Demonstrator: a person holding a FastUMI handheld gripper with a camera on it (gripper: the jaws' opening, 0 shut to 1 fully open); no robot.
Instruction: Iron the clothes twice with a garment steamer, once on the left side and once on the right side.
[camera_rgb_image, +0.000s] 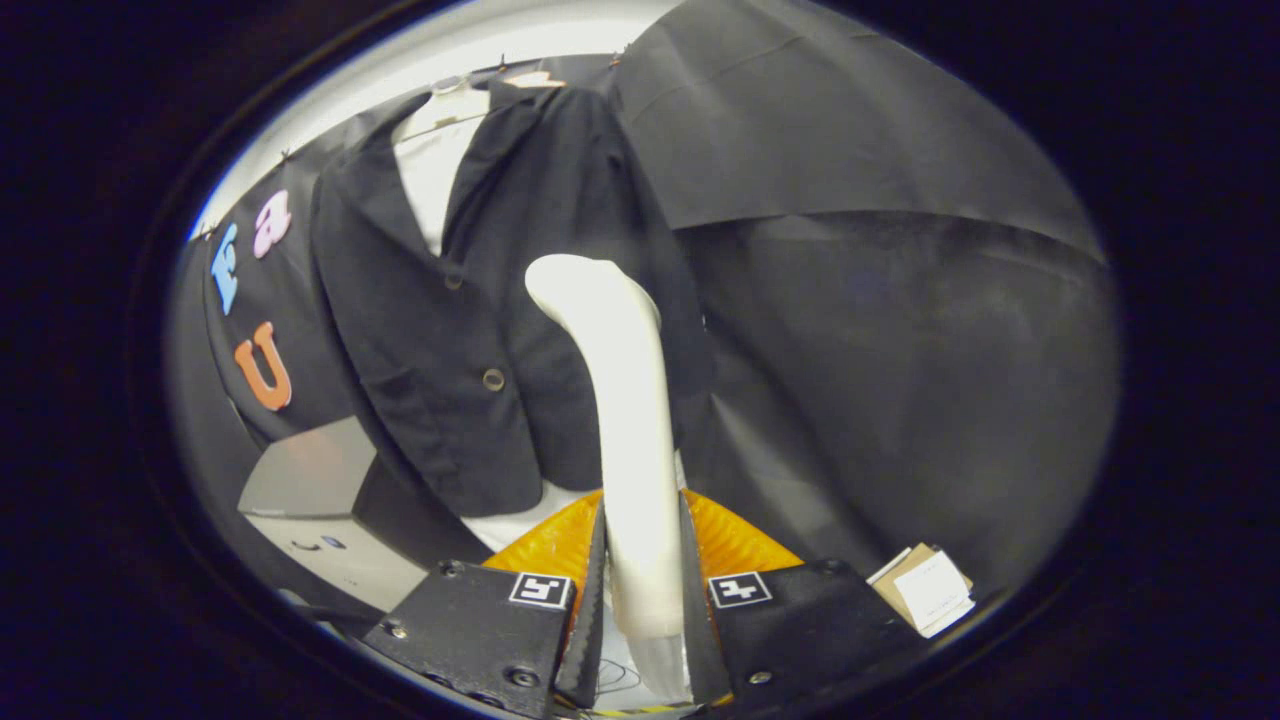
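Jaws of the gripper (642, 590) are pinched on the white garment steamer (625, 420) handle between them. Its long axis runs forward, head curving toward the dark jacket (480, 300) beyond. A pass appears pending; contact with one front panel is required next.

The tongs (640, 590) point forward and slightly upward, their 2 fingers (590, 600) drawn close together. Both fingers press against the sides of the steamer (625, 420) handle, which stands upright between them, its head curving beyond the fingertips.
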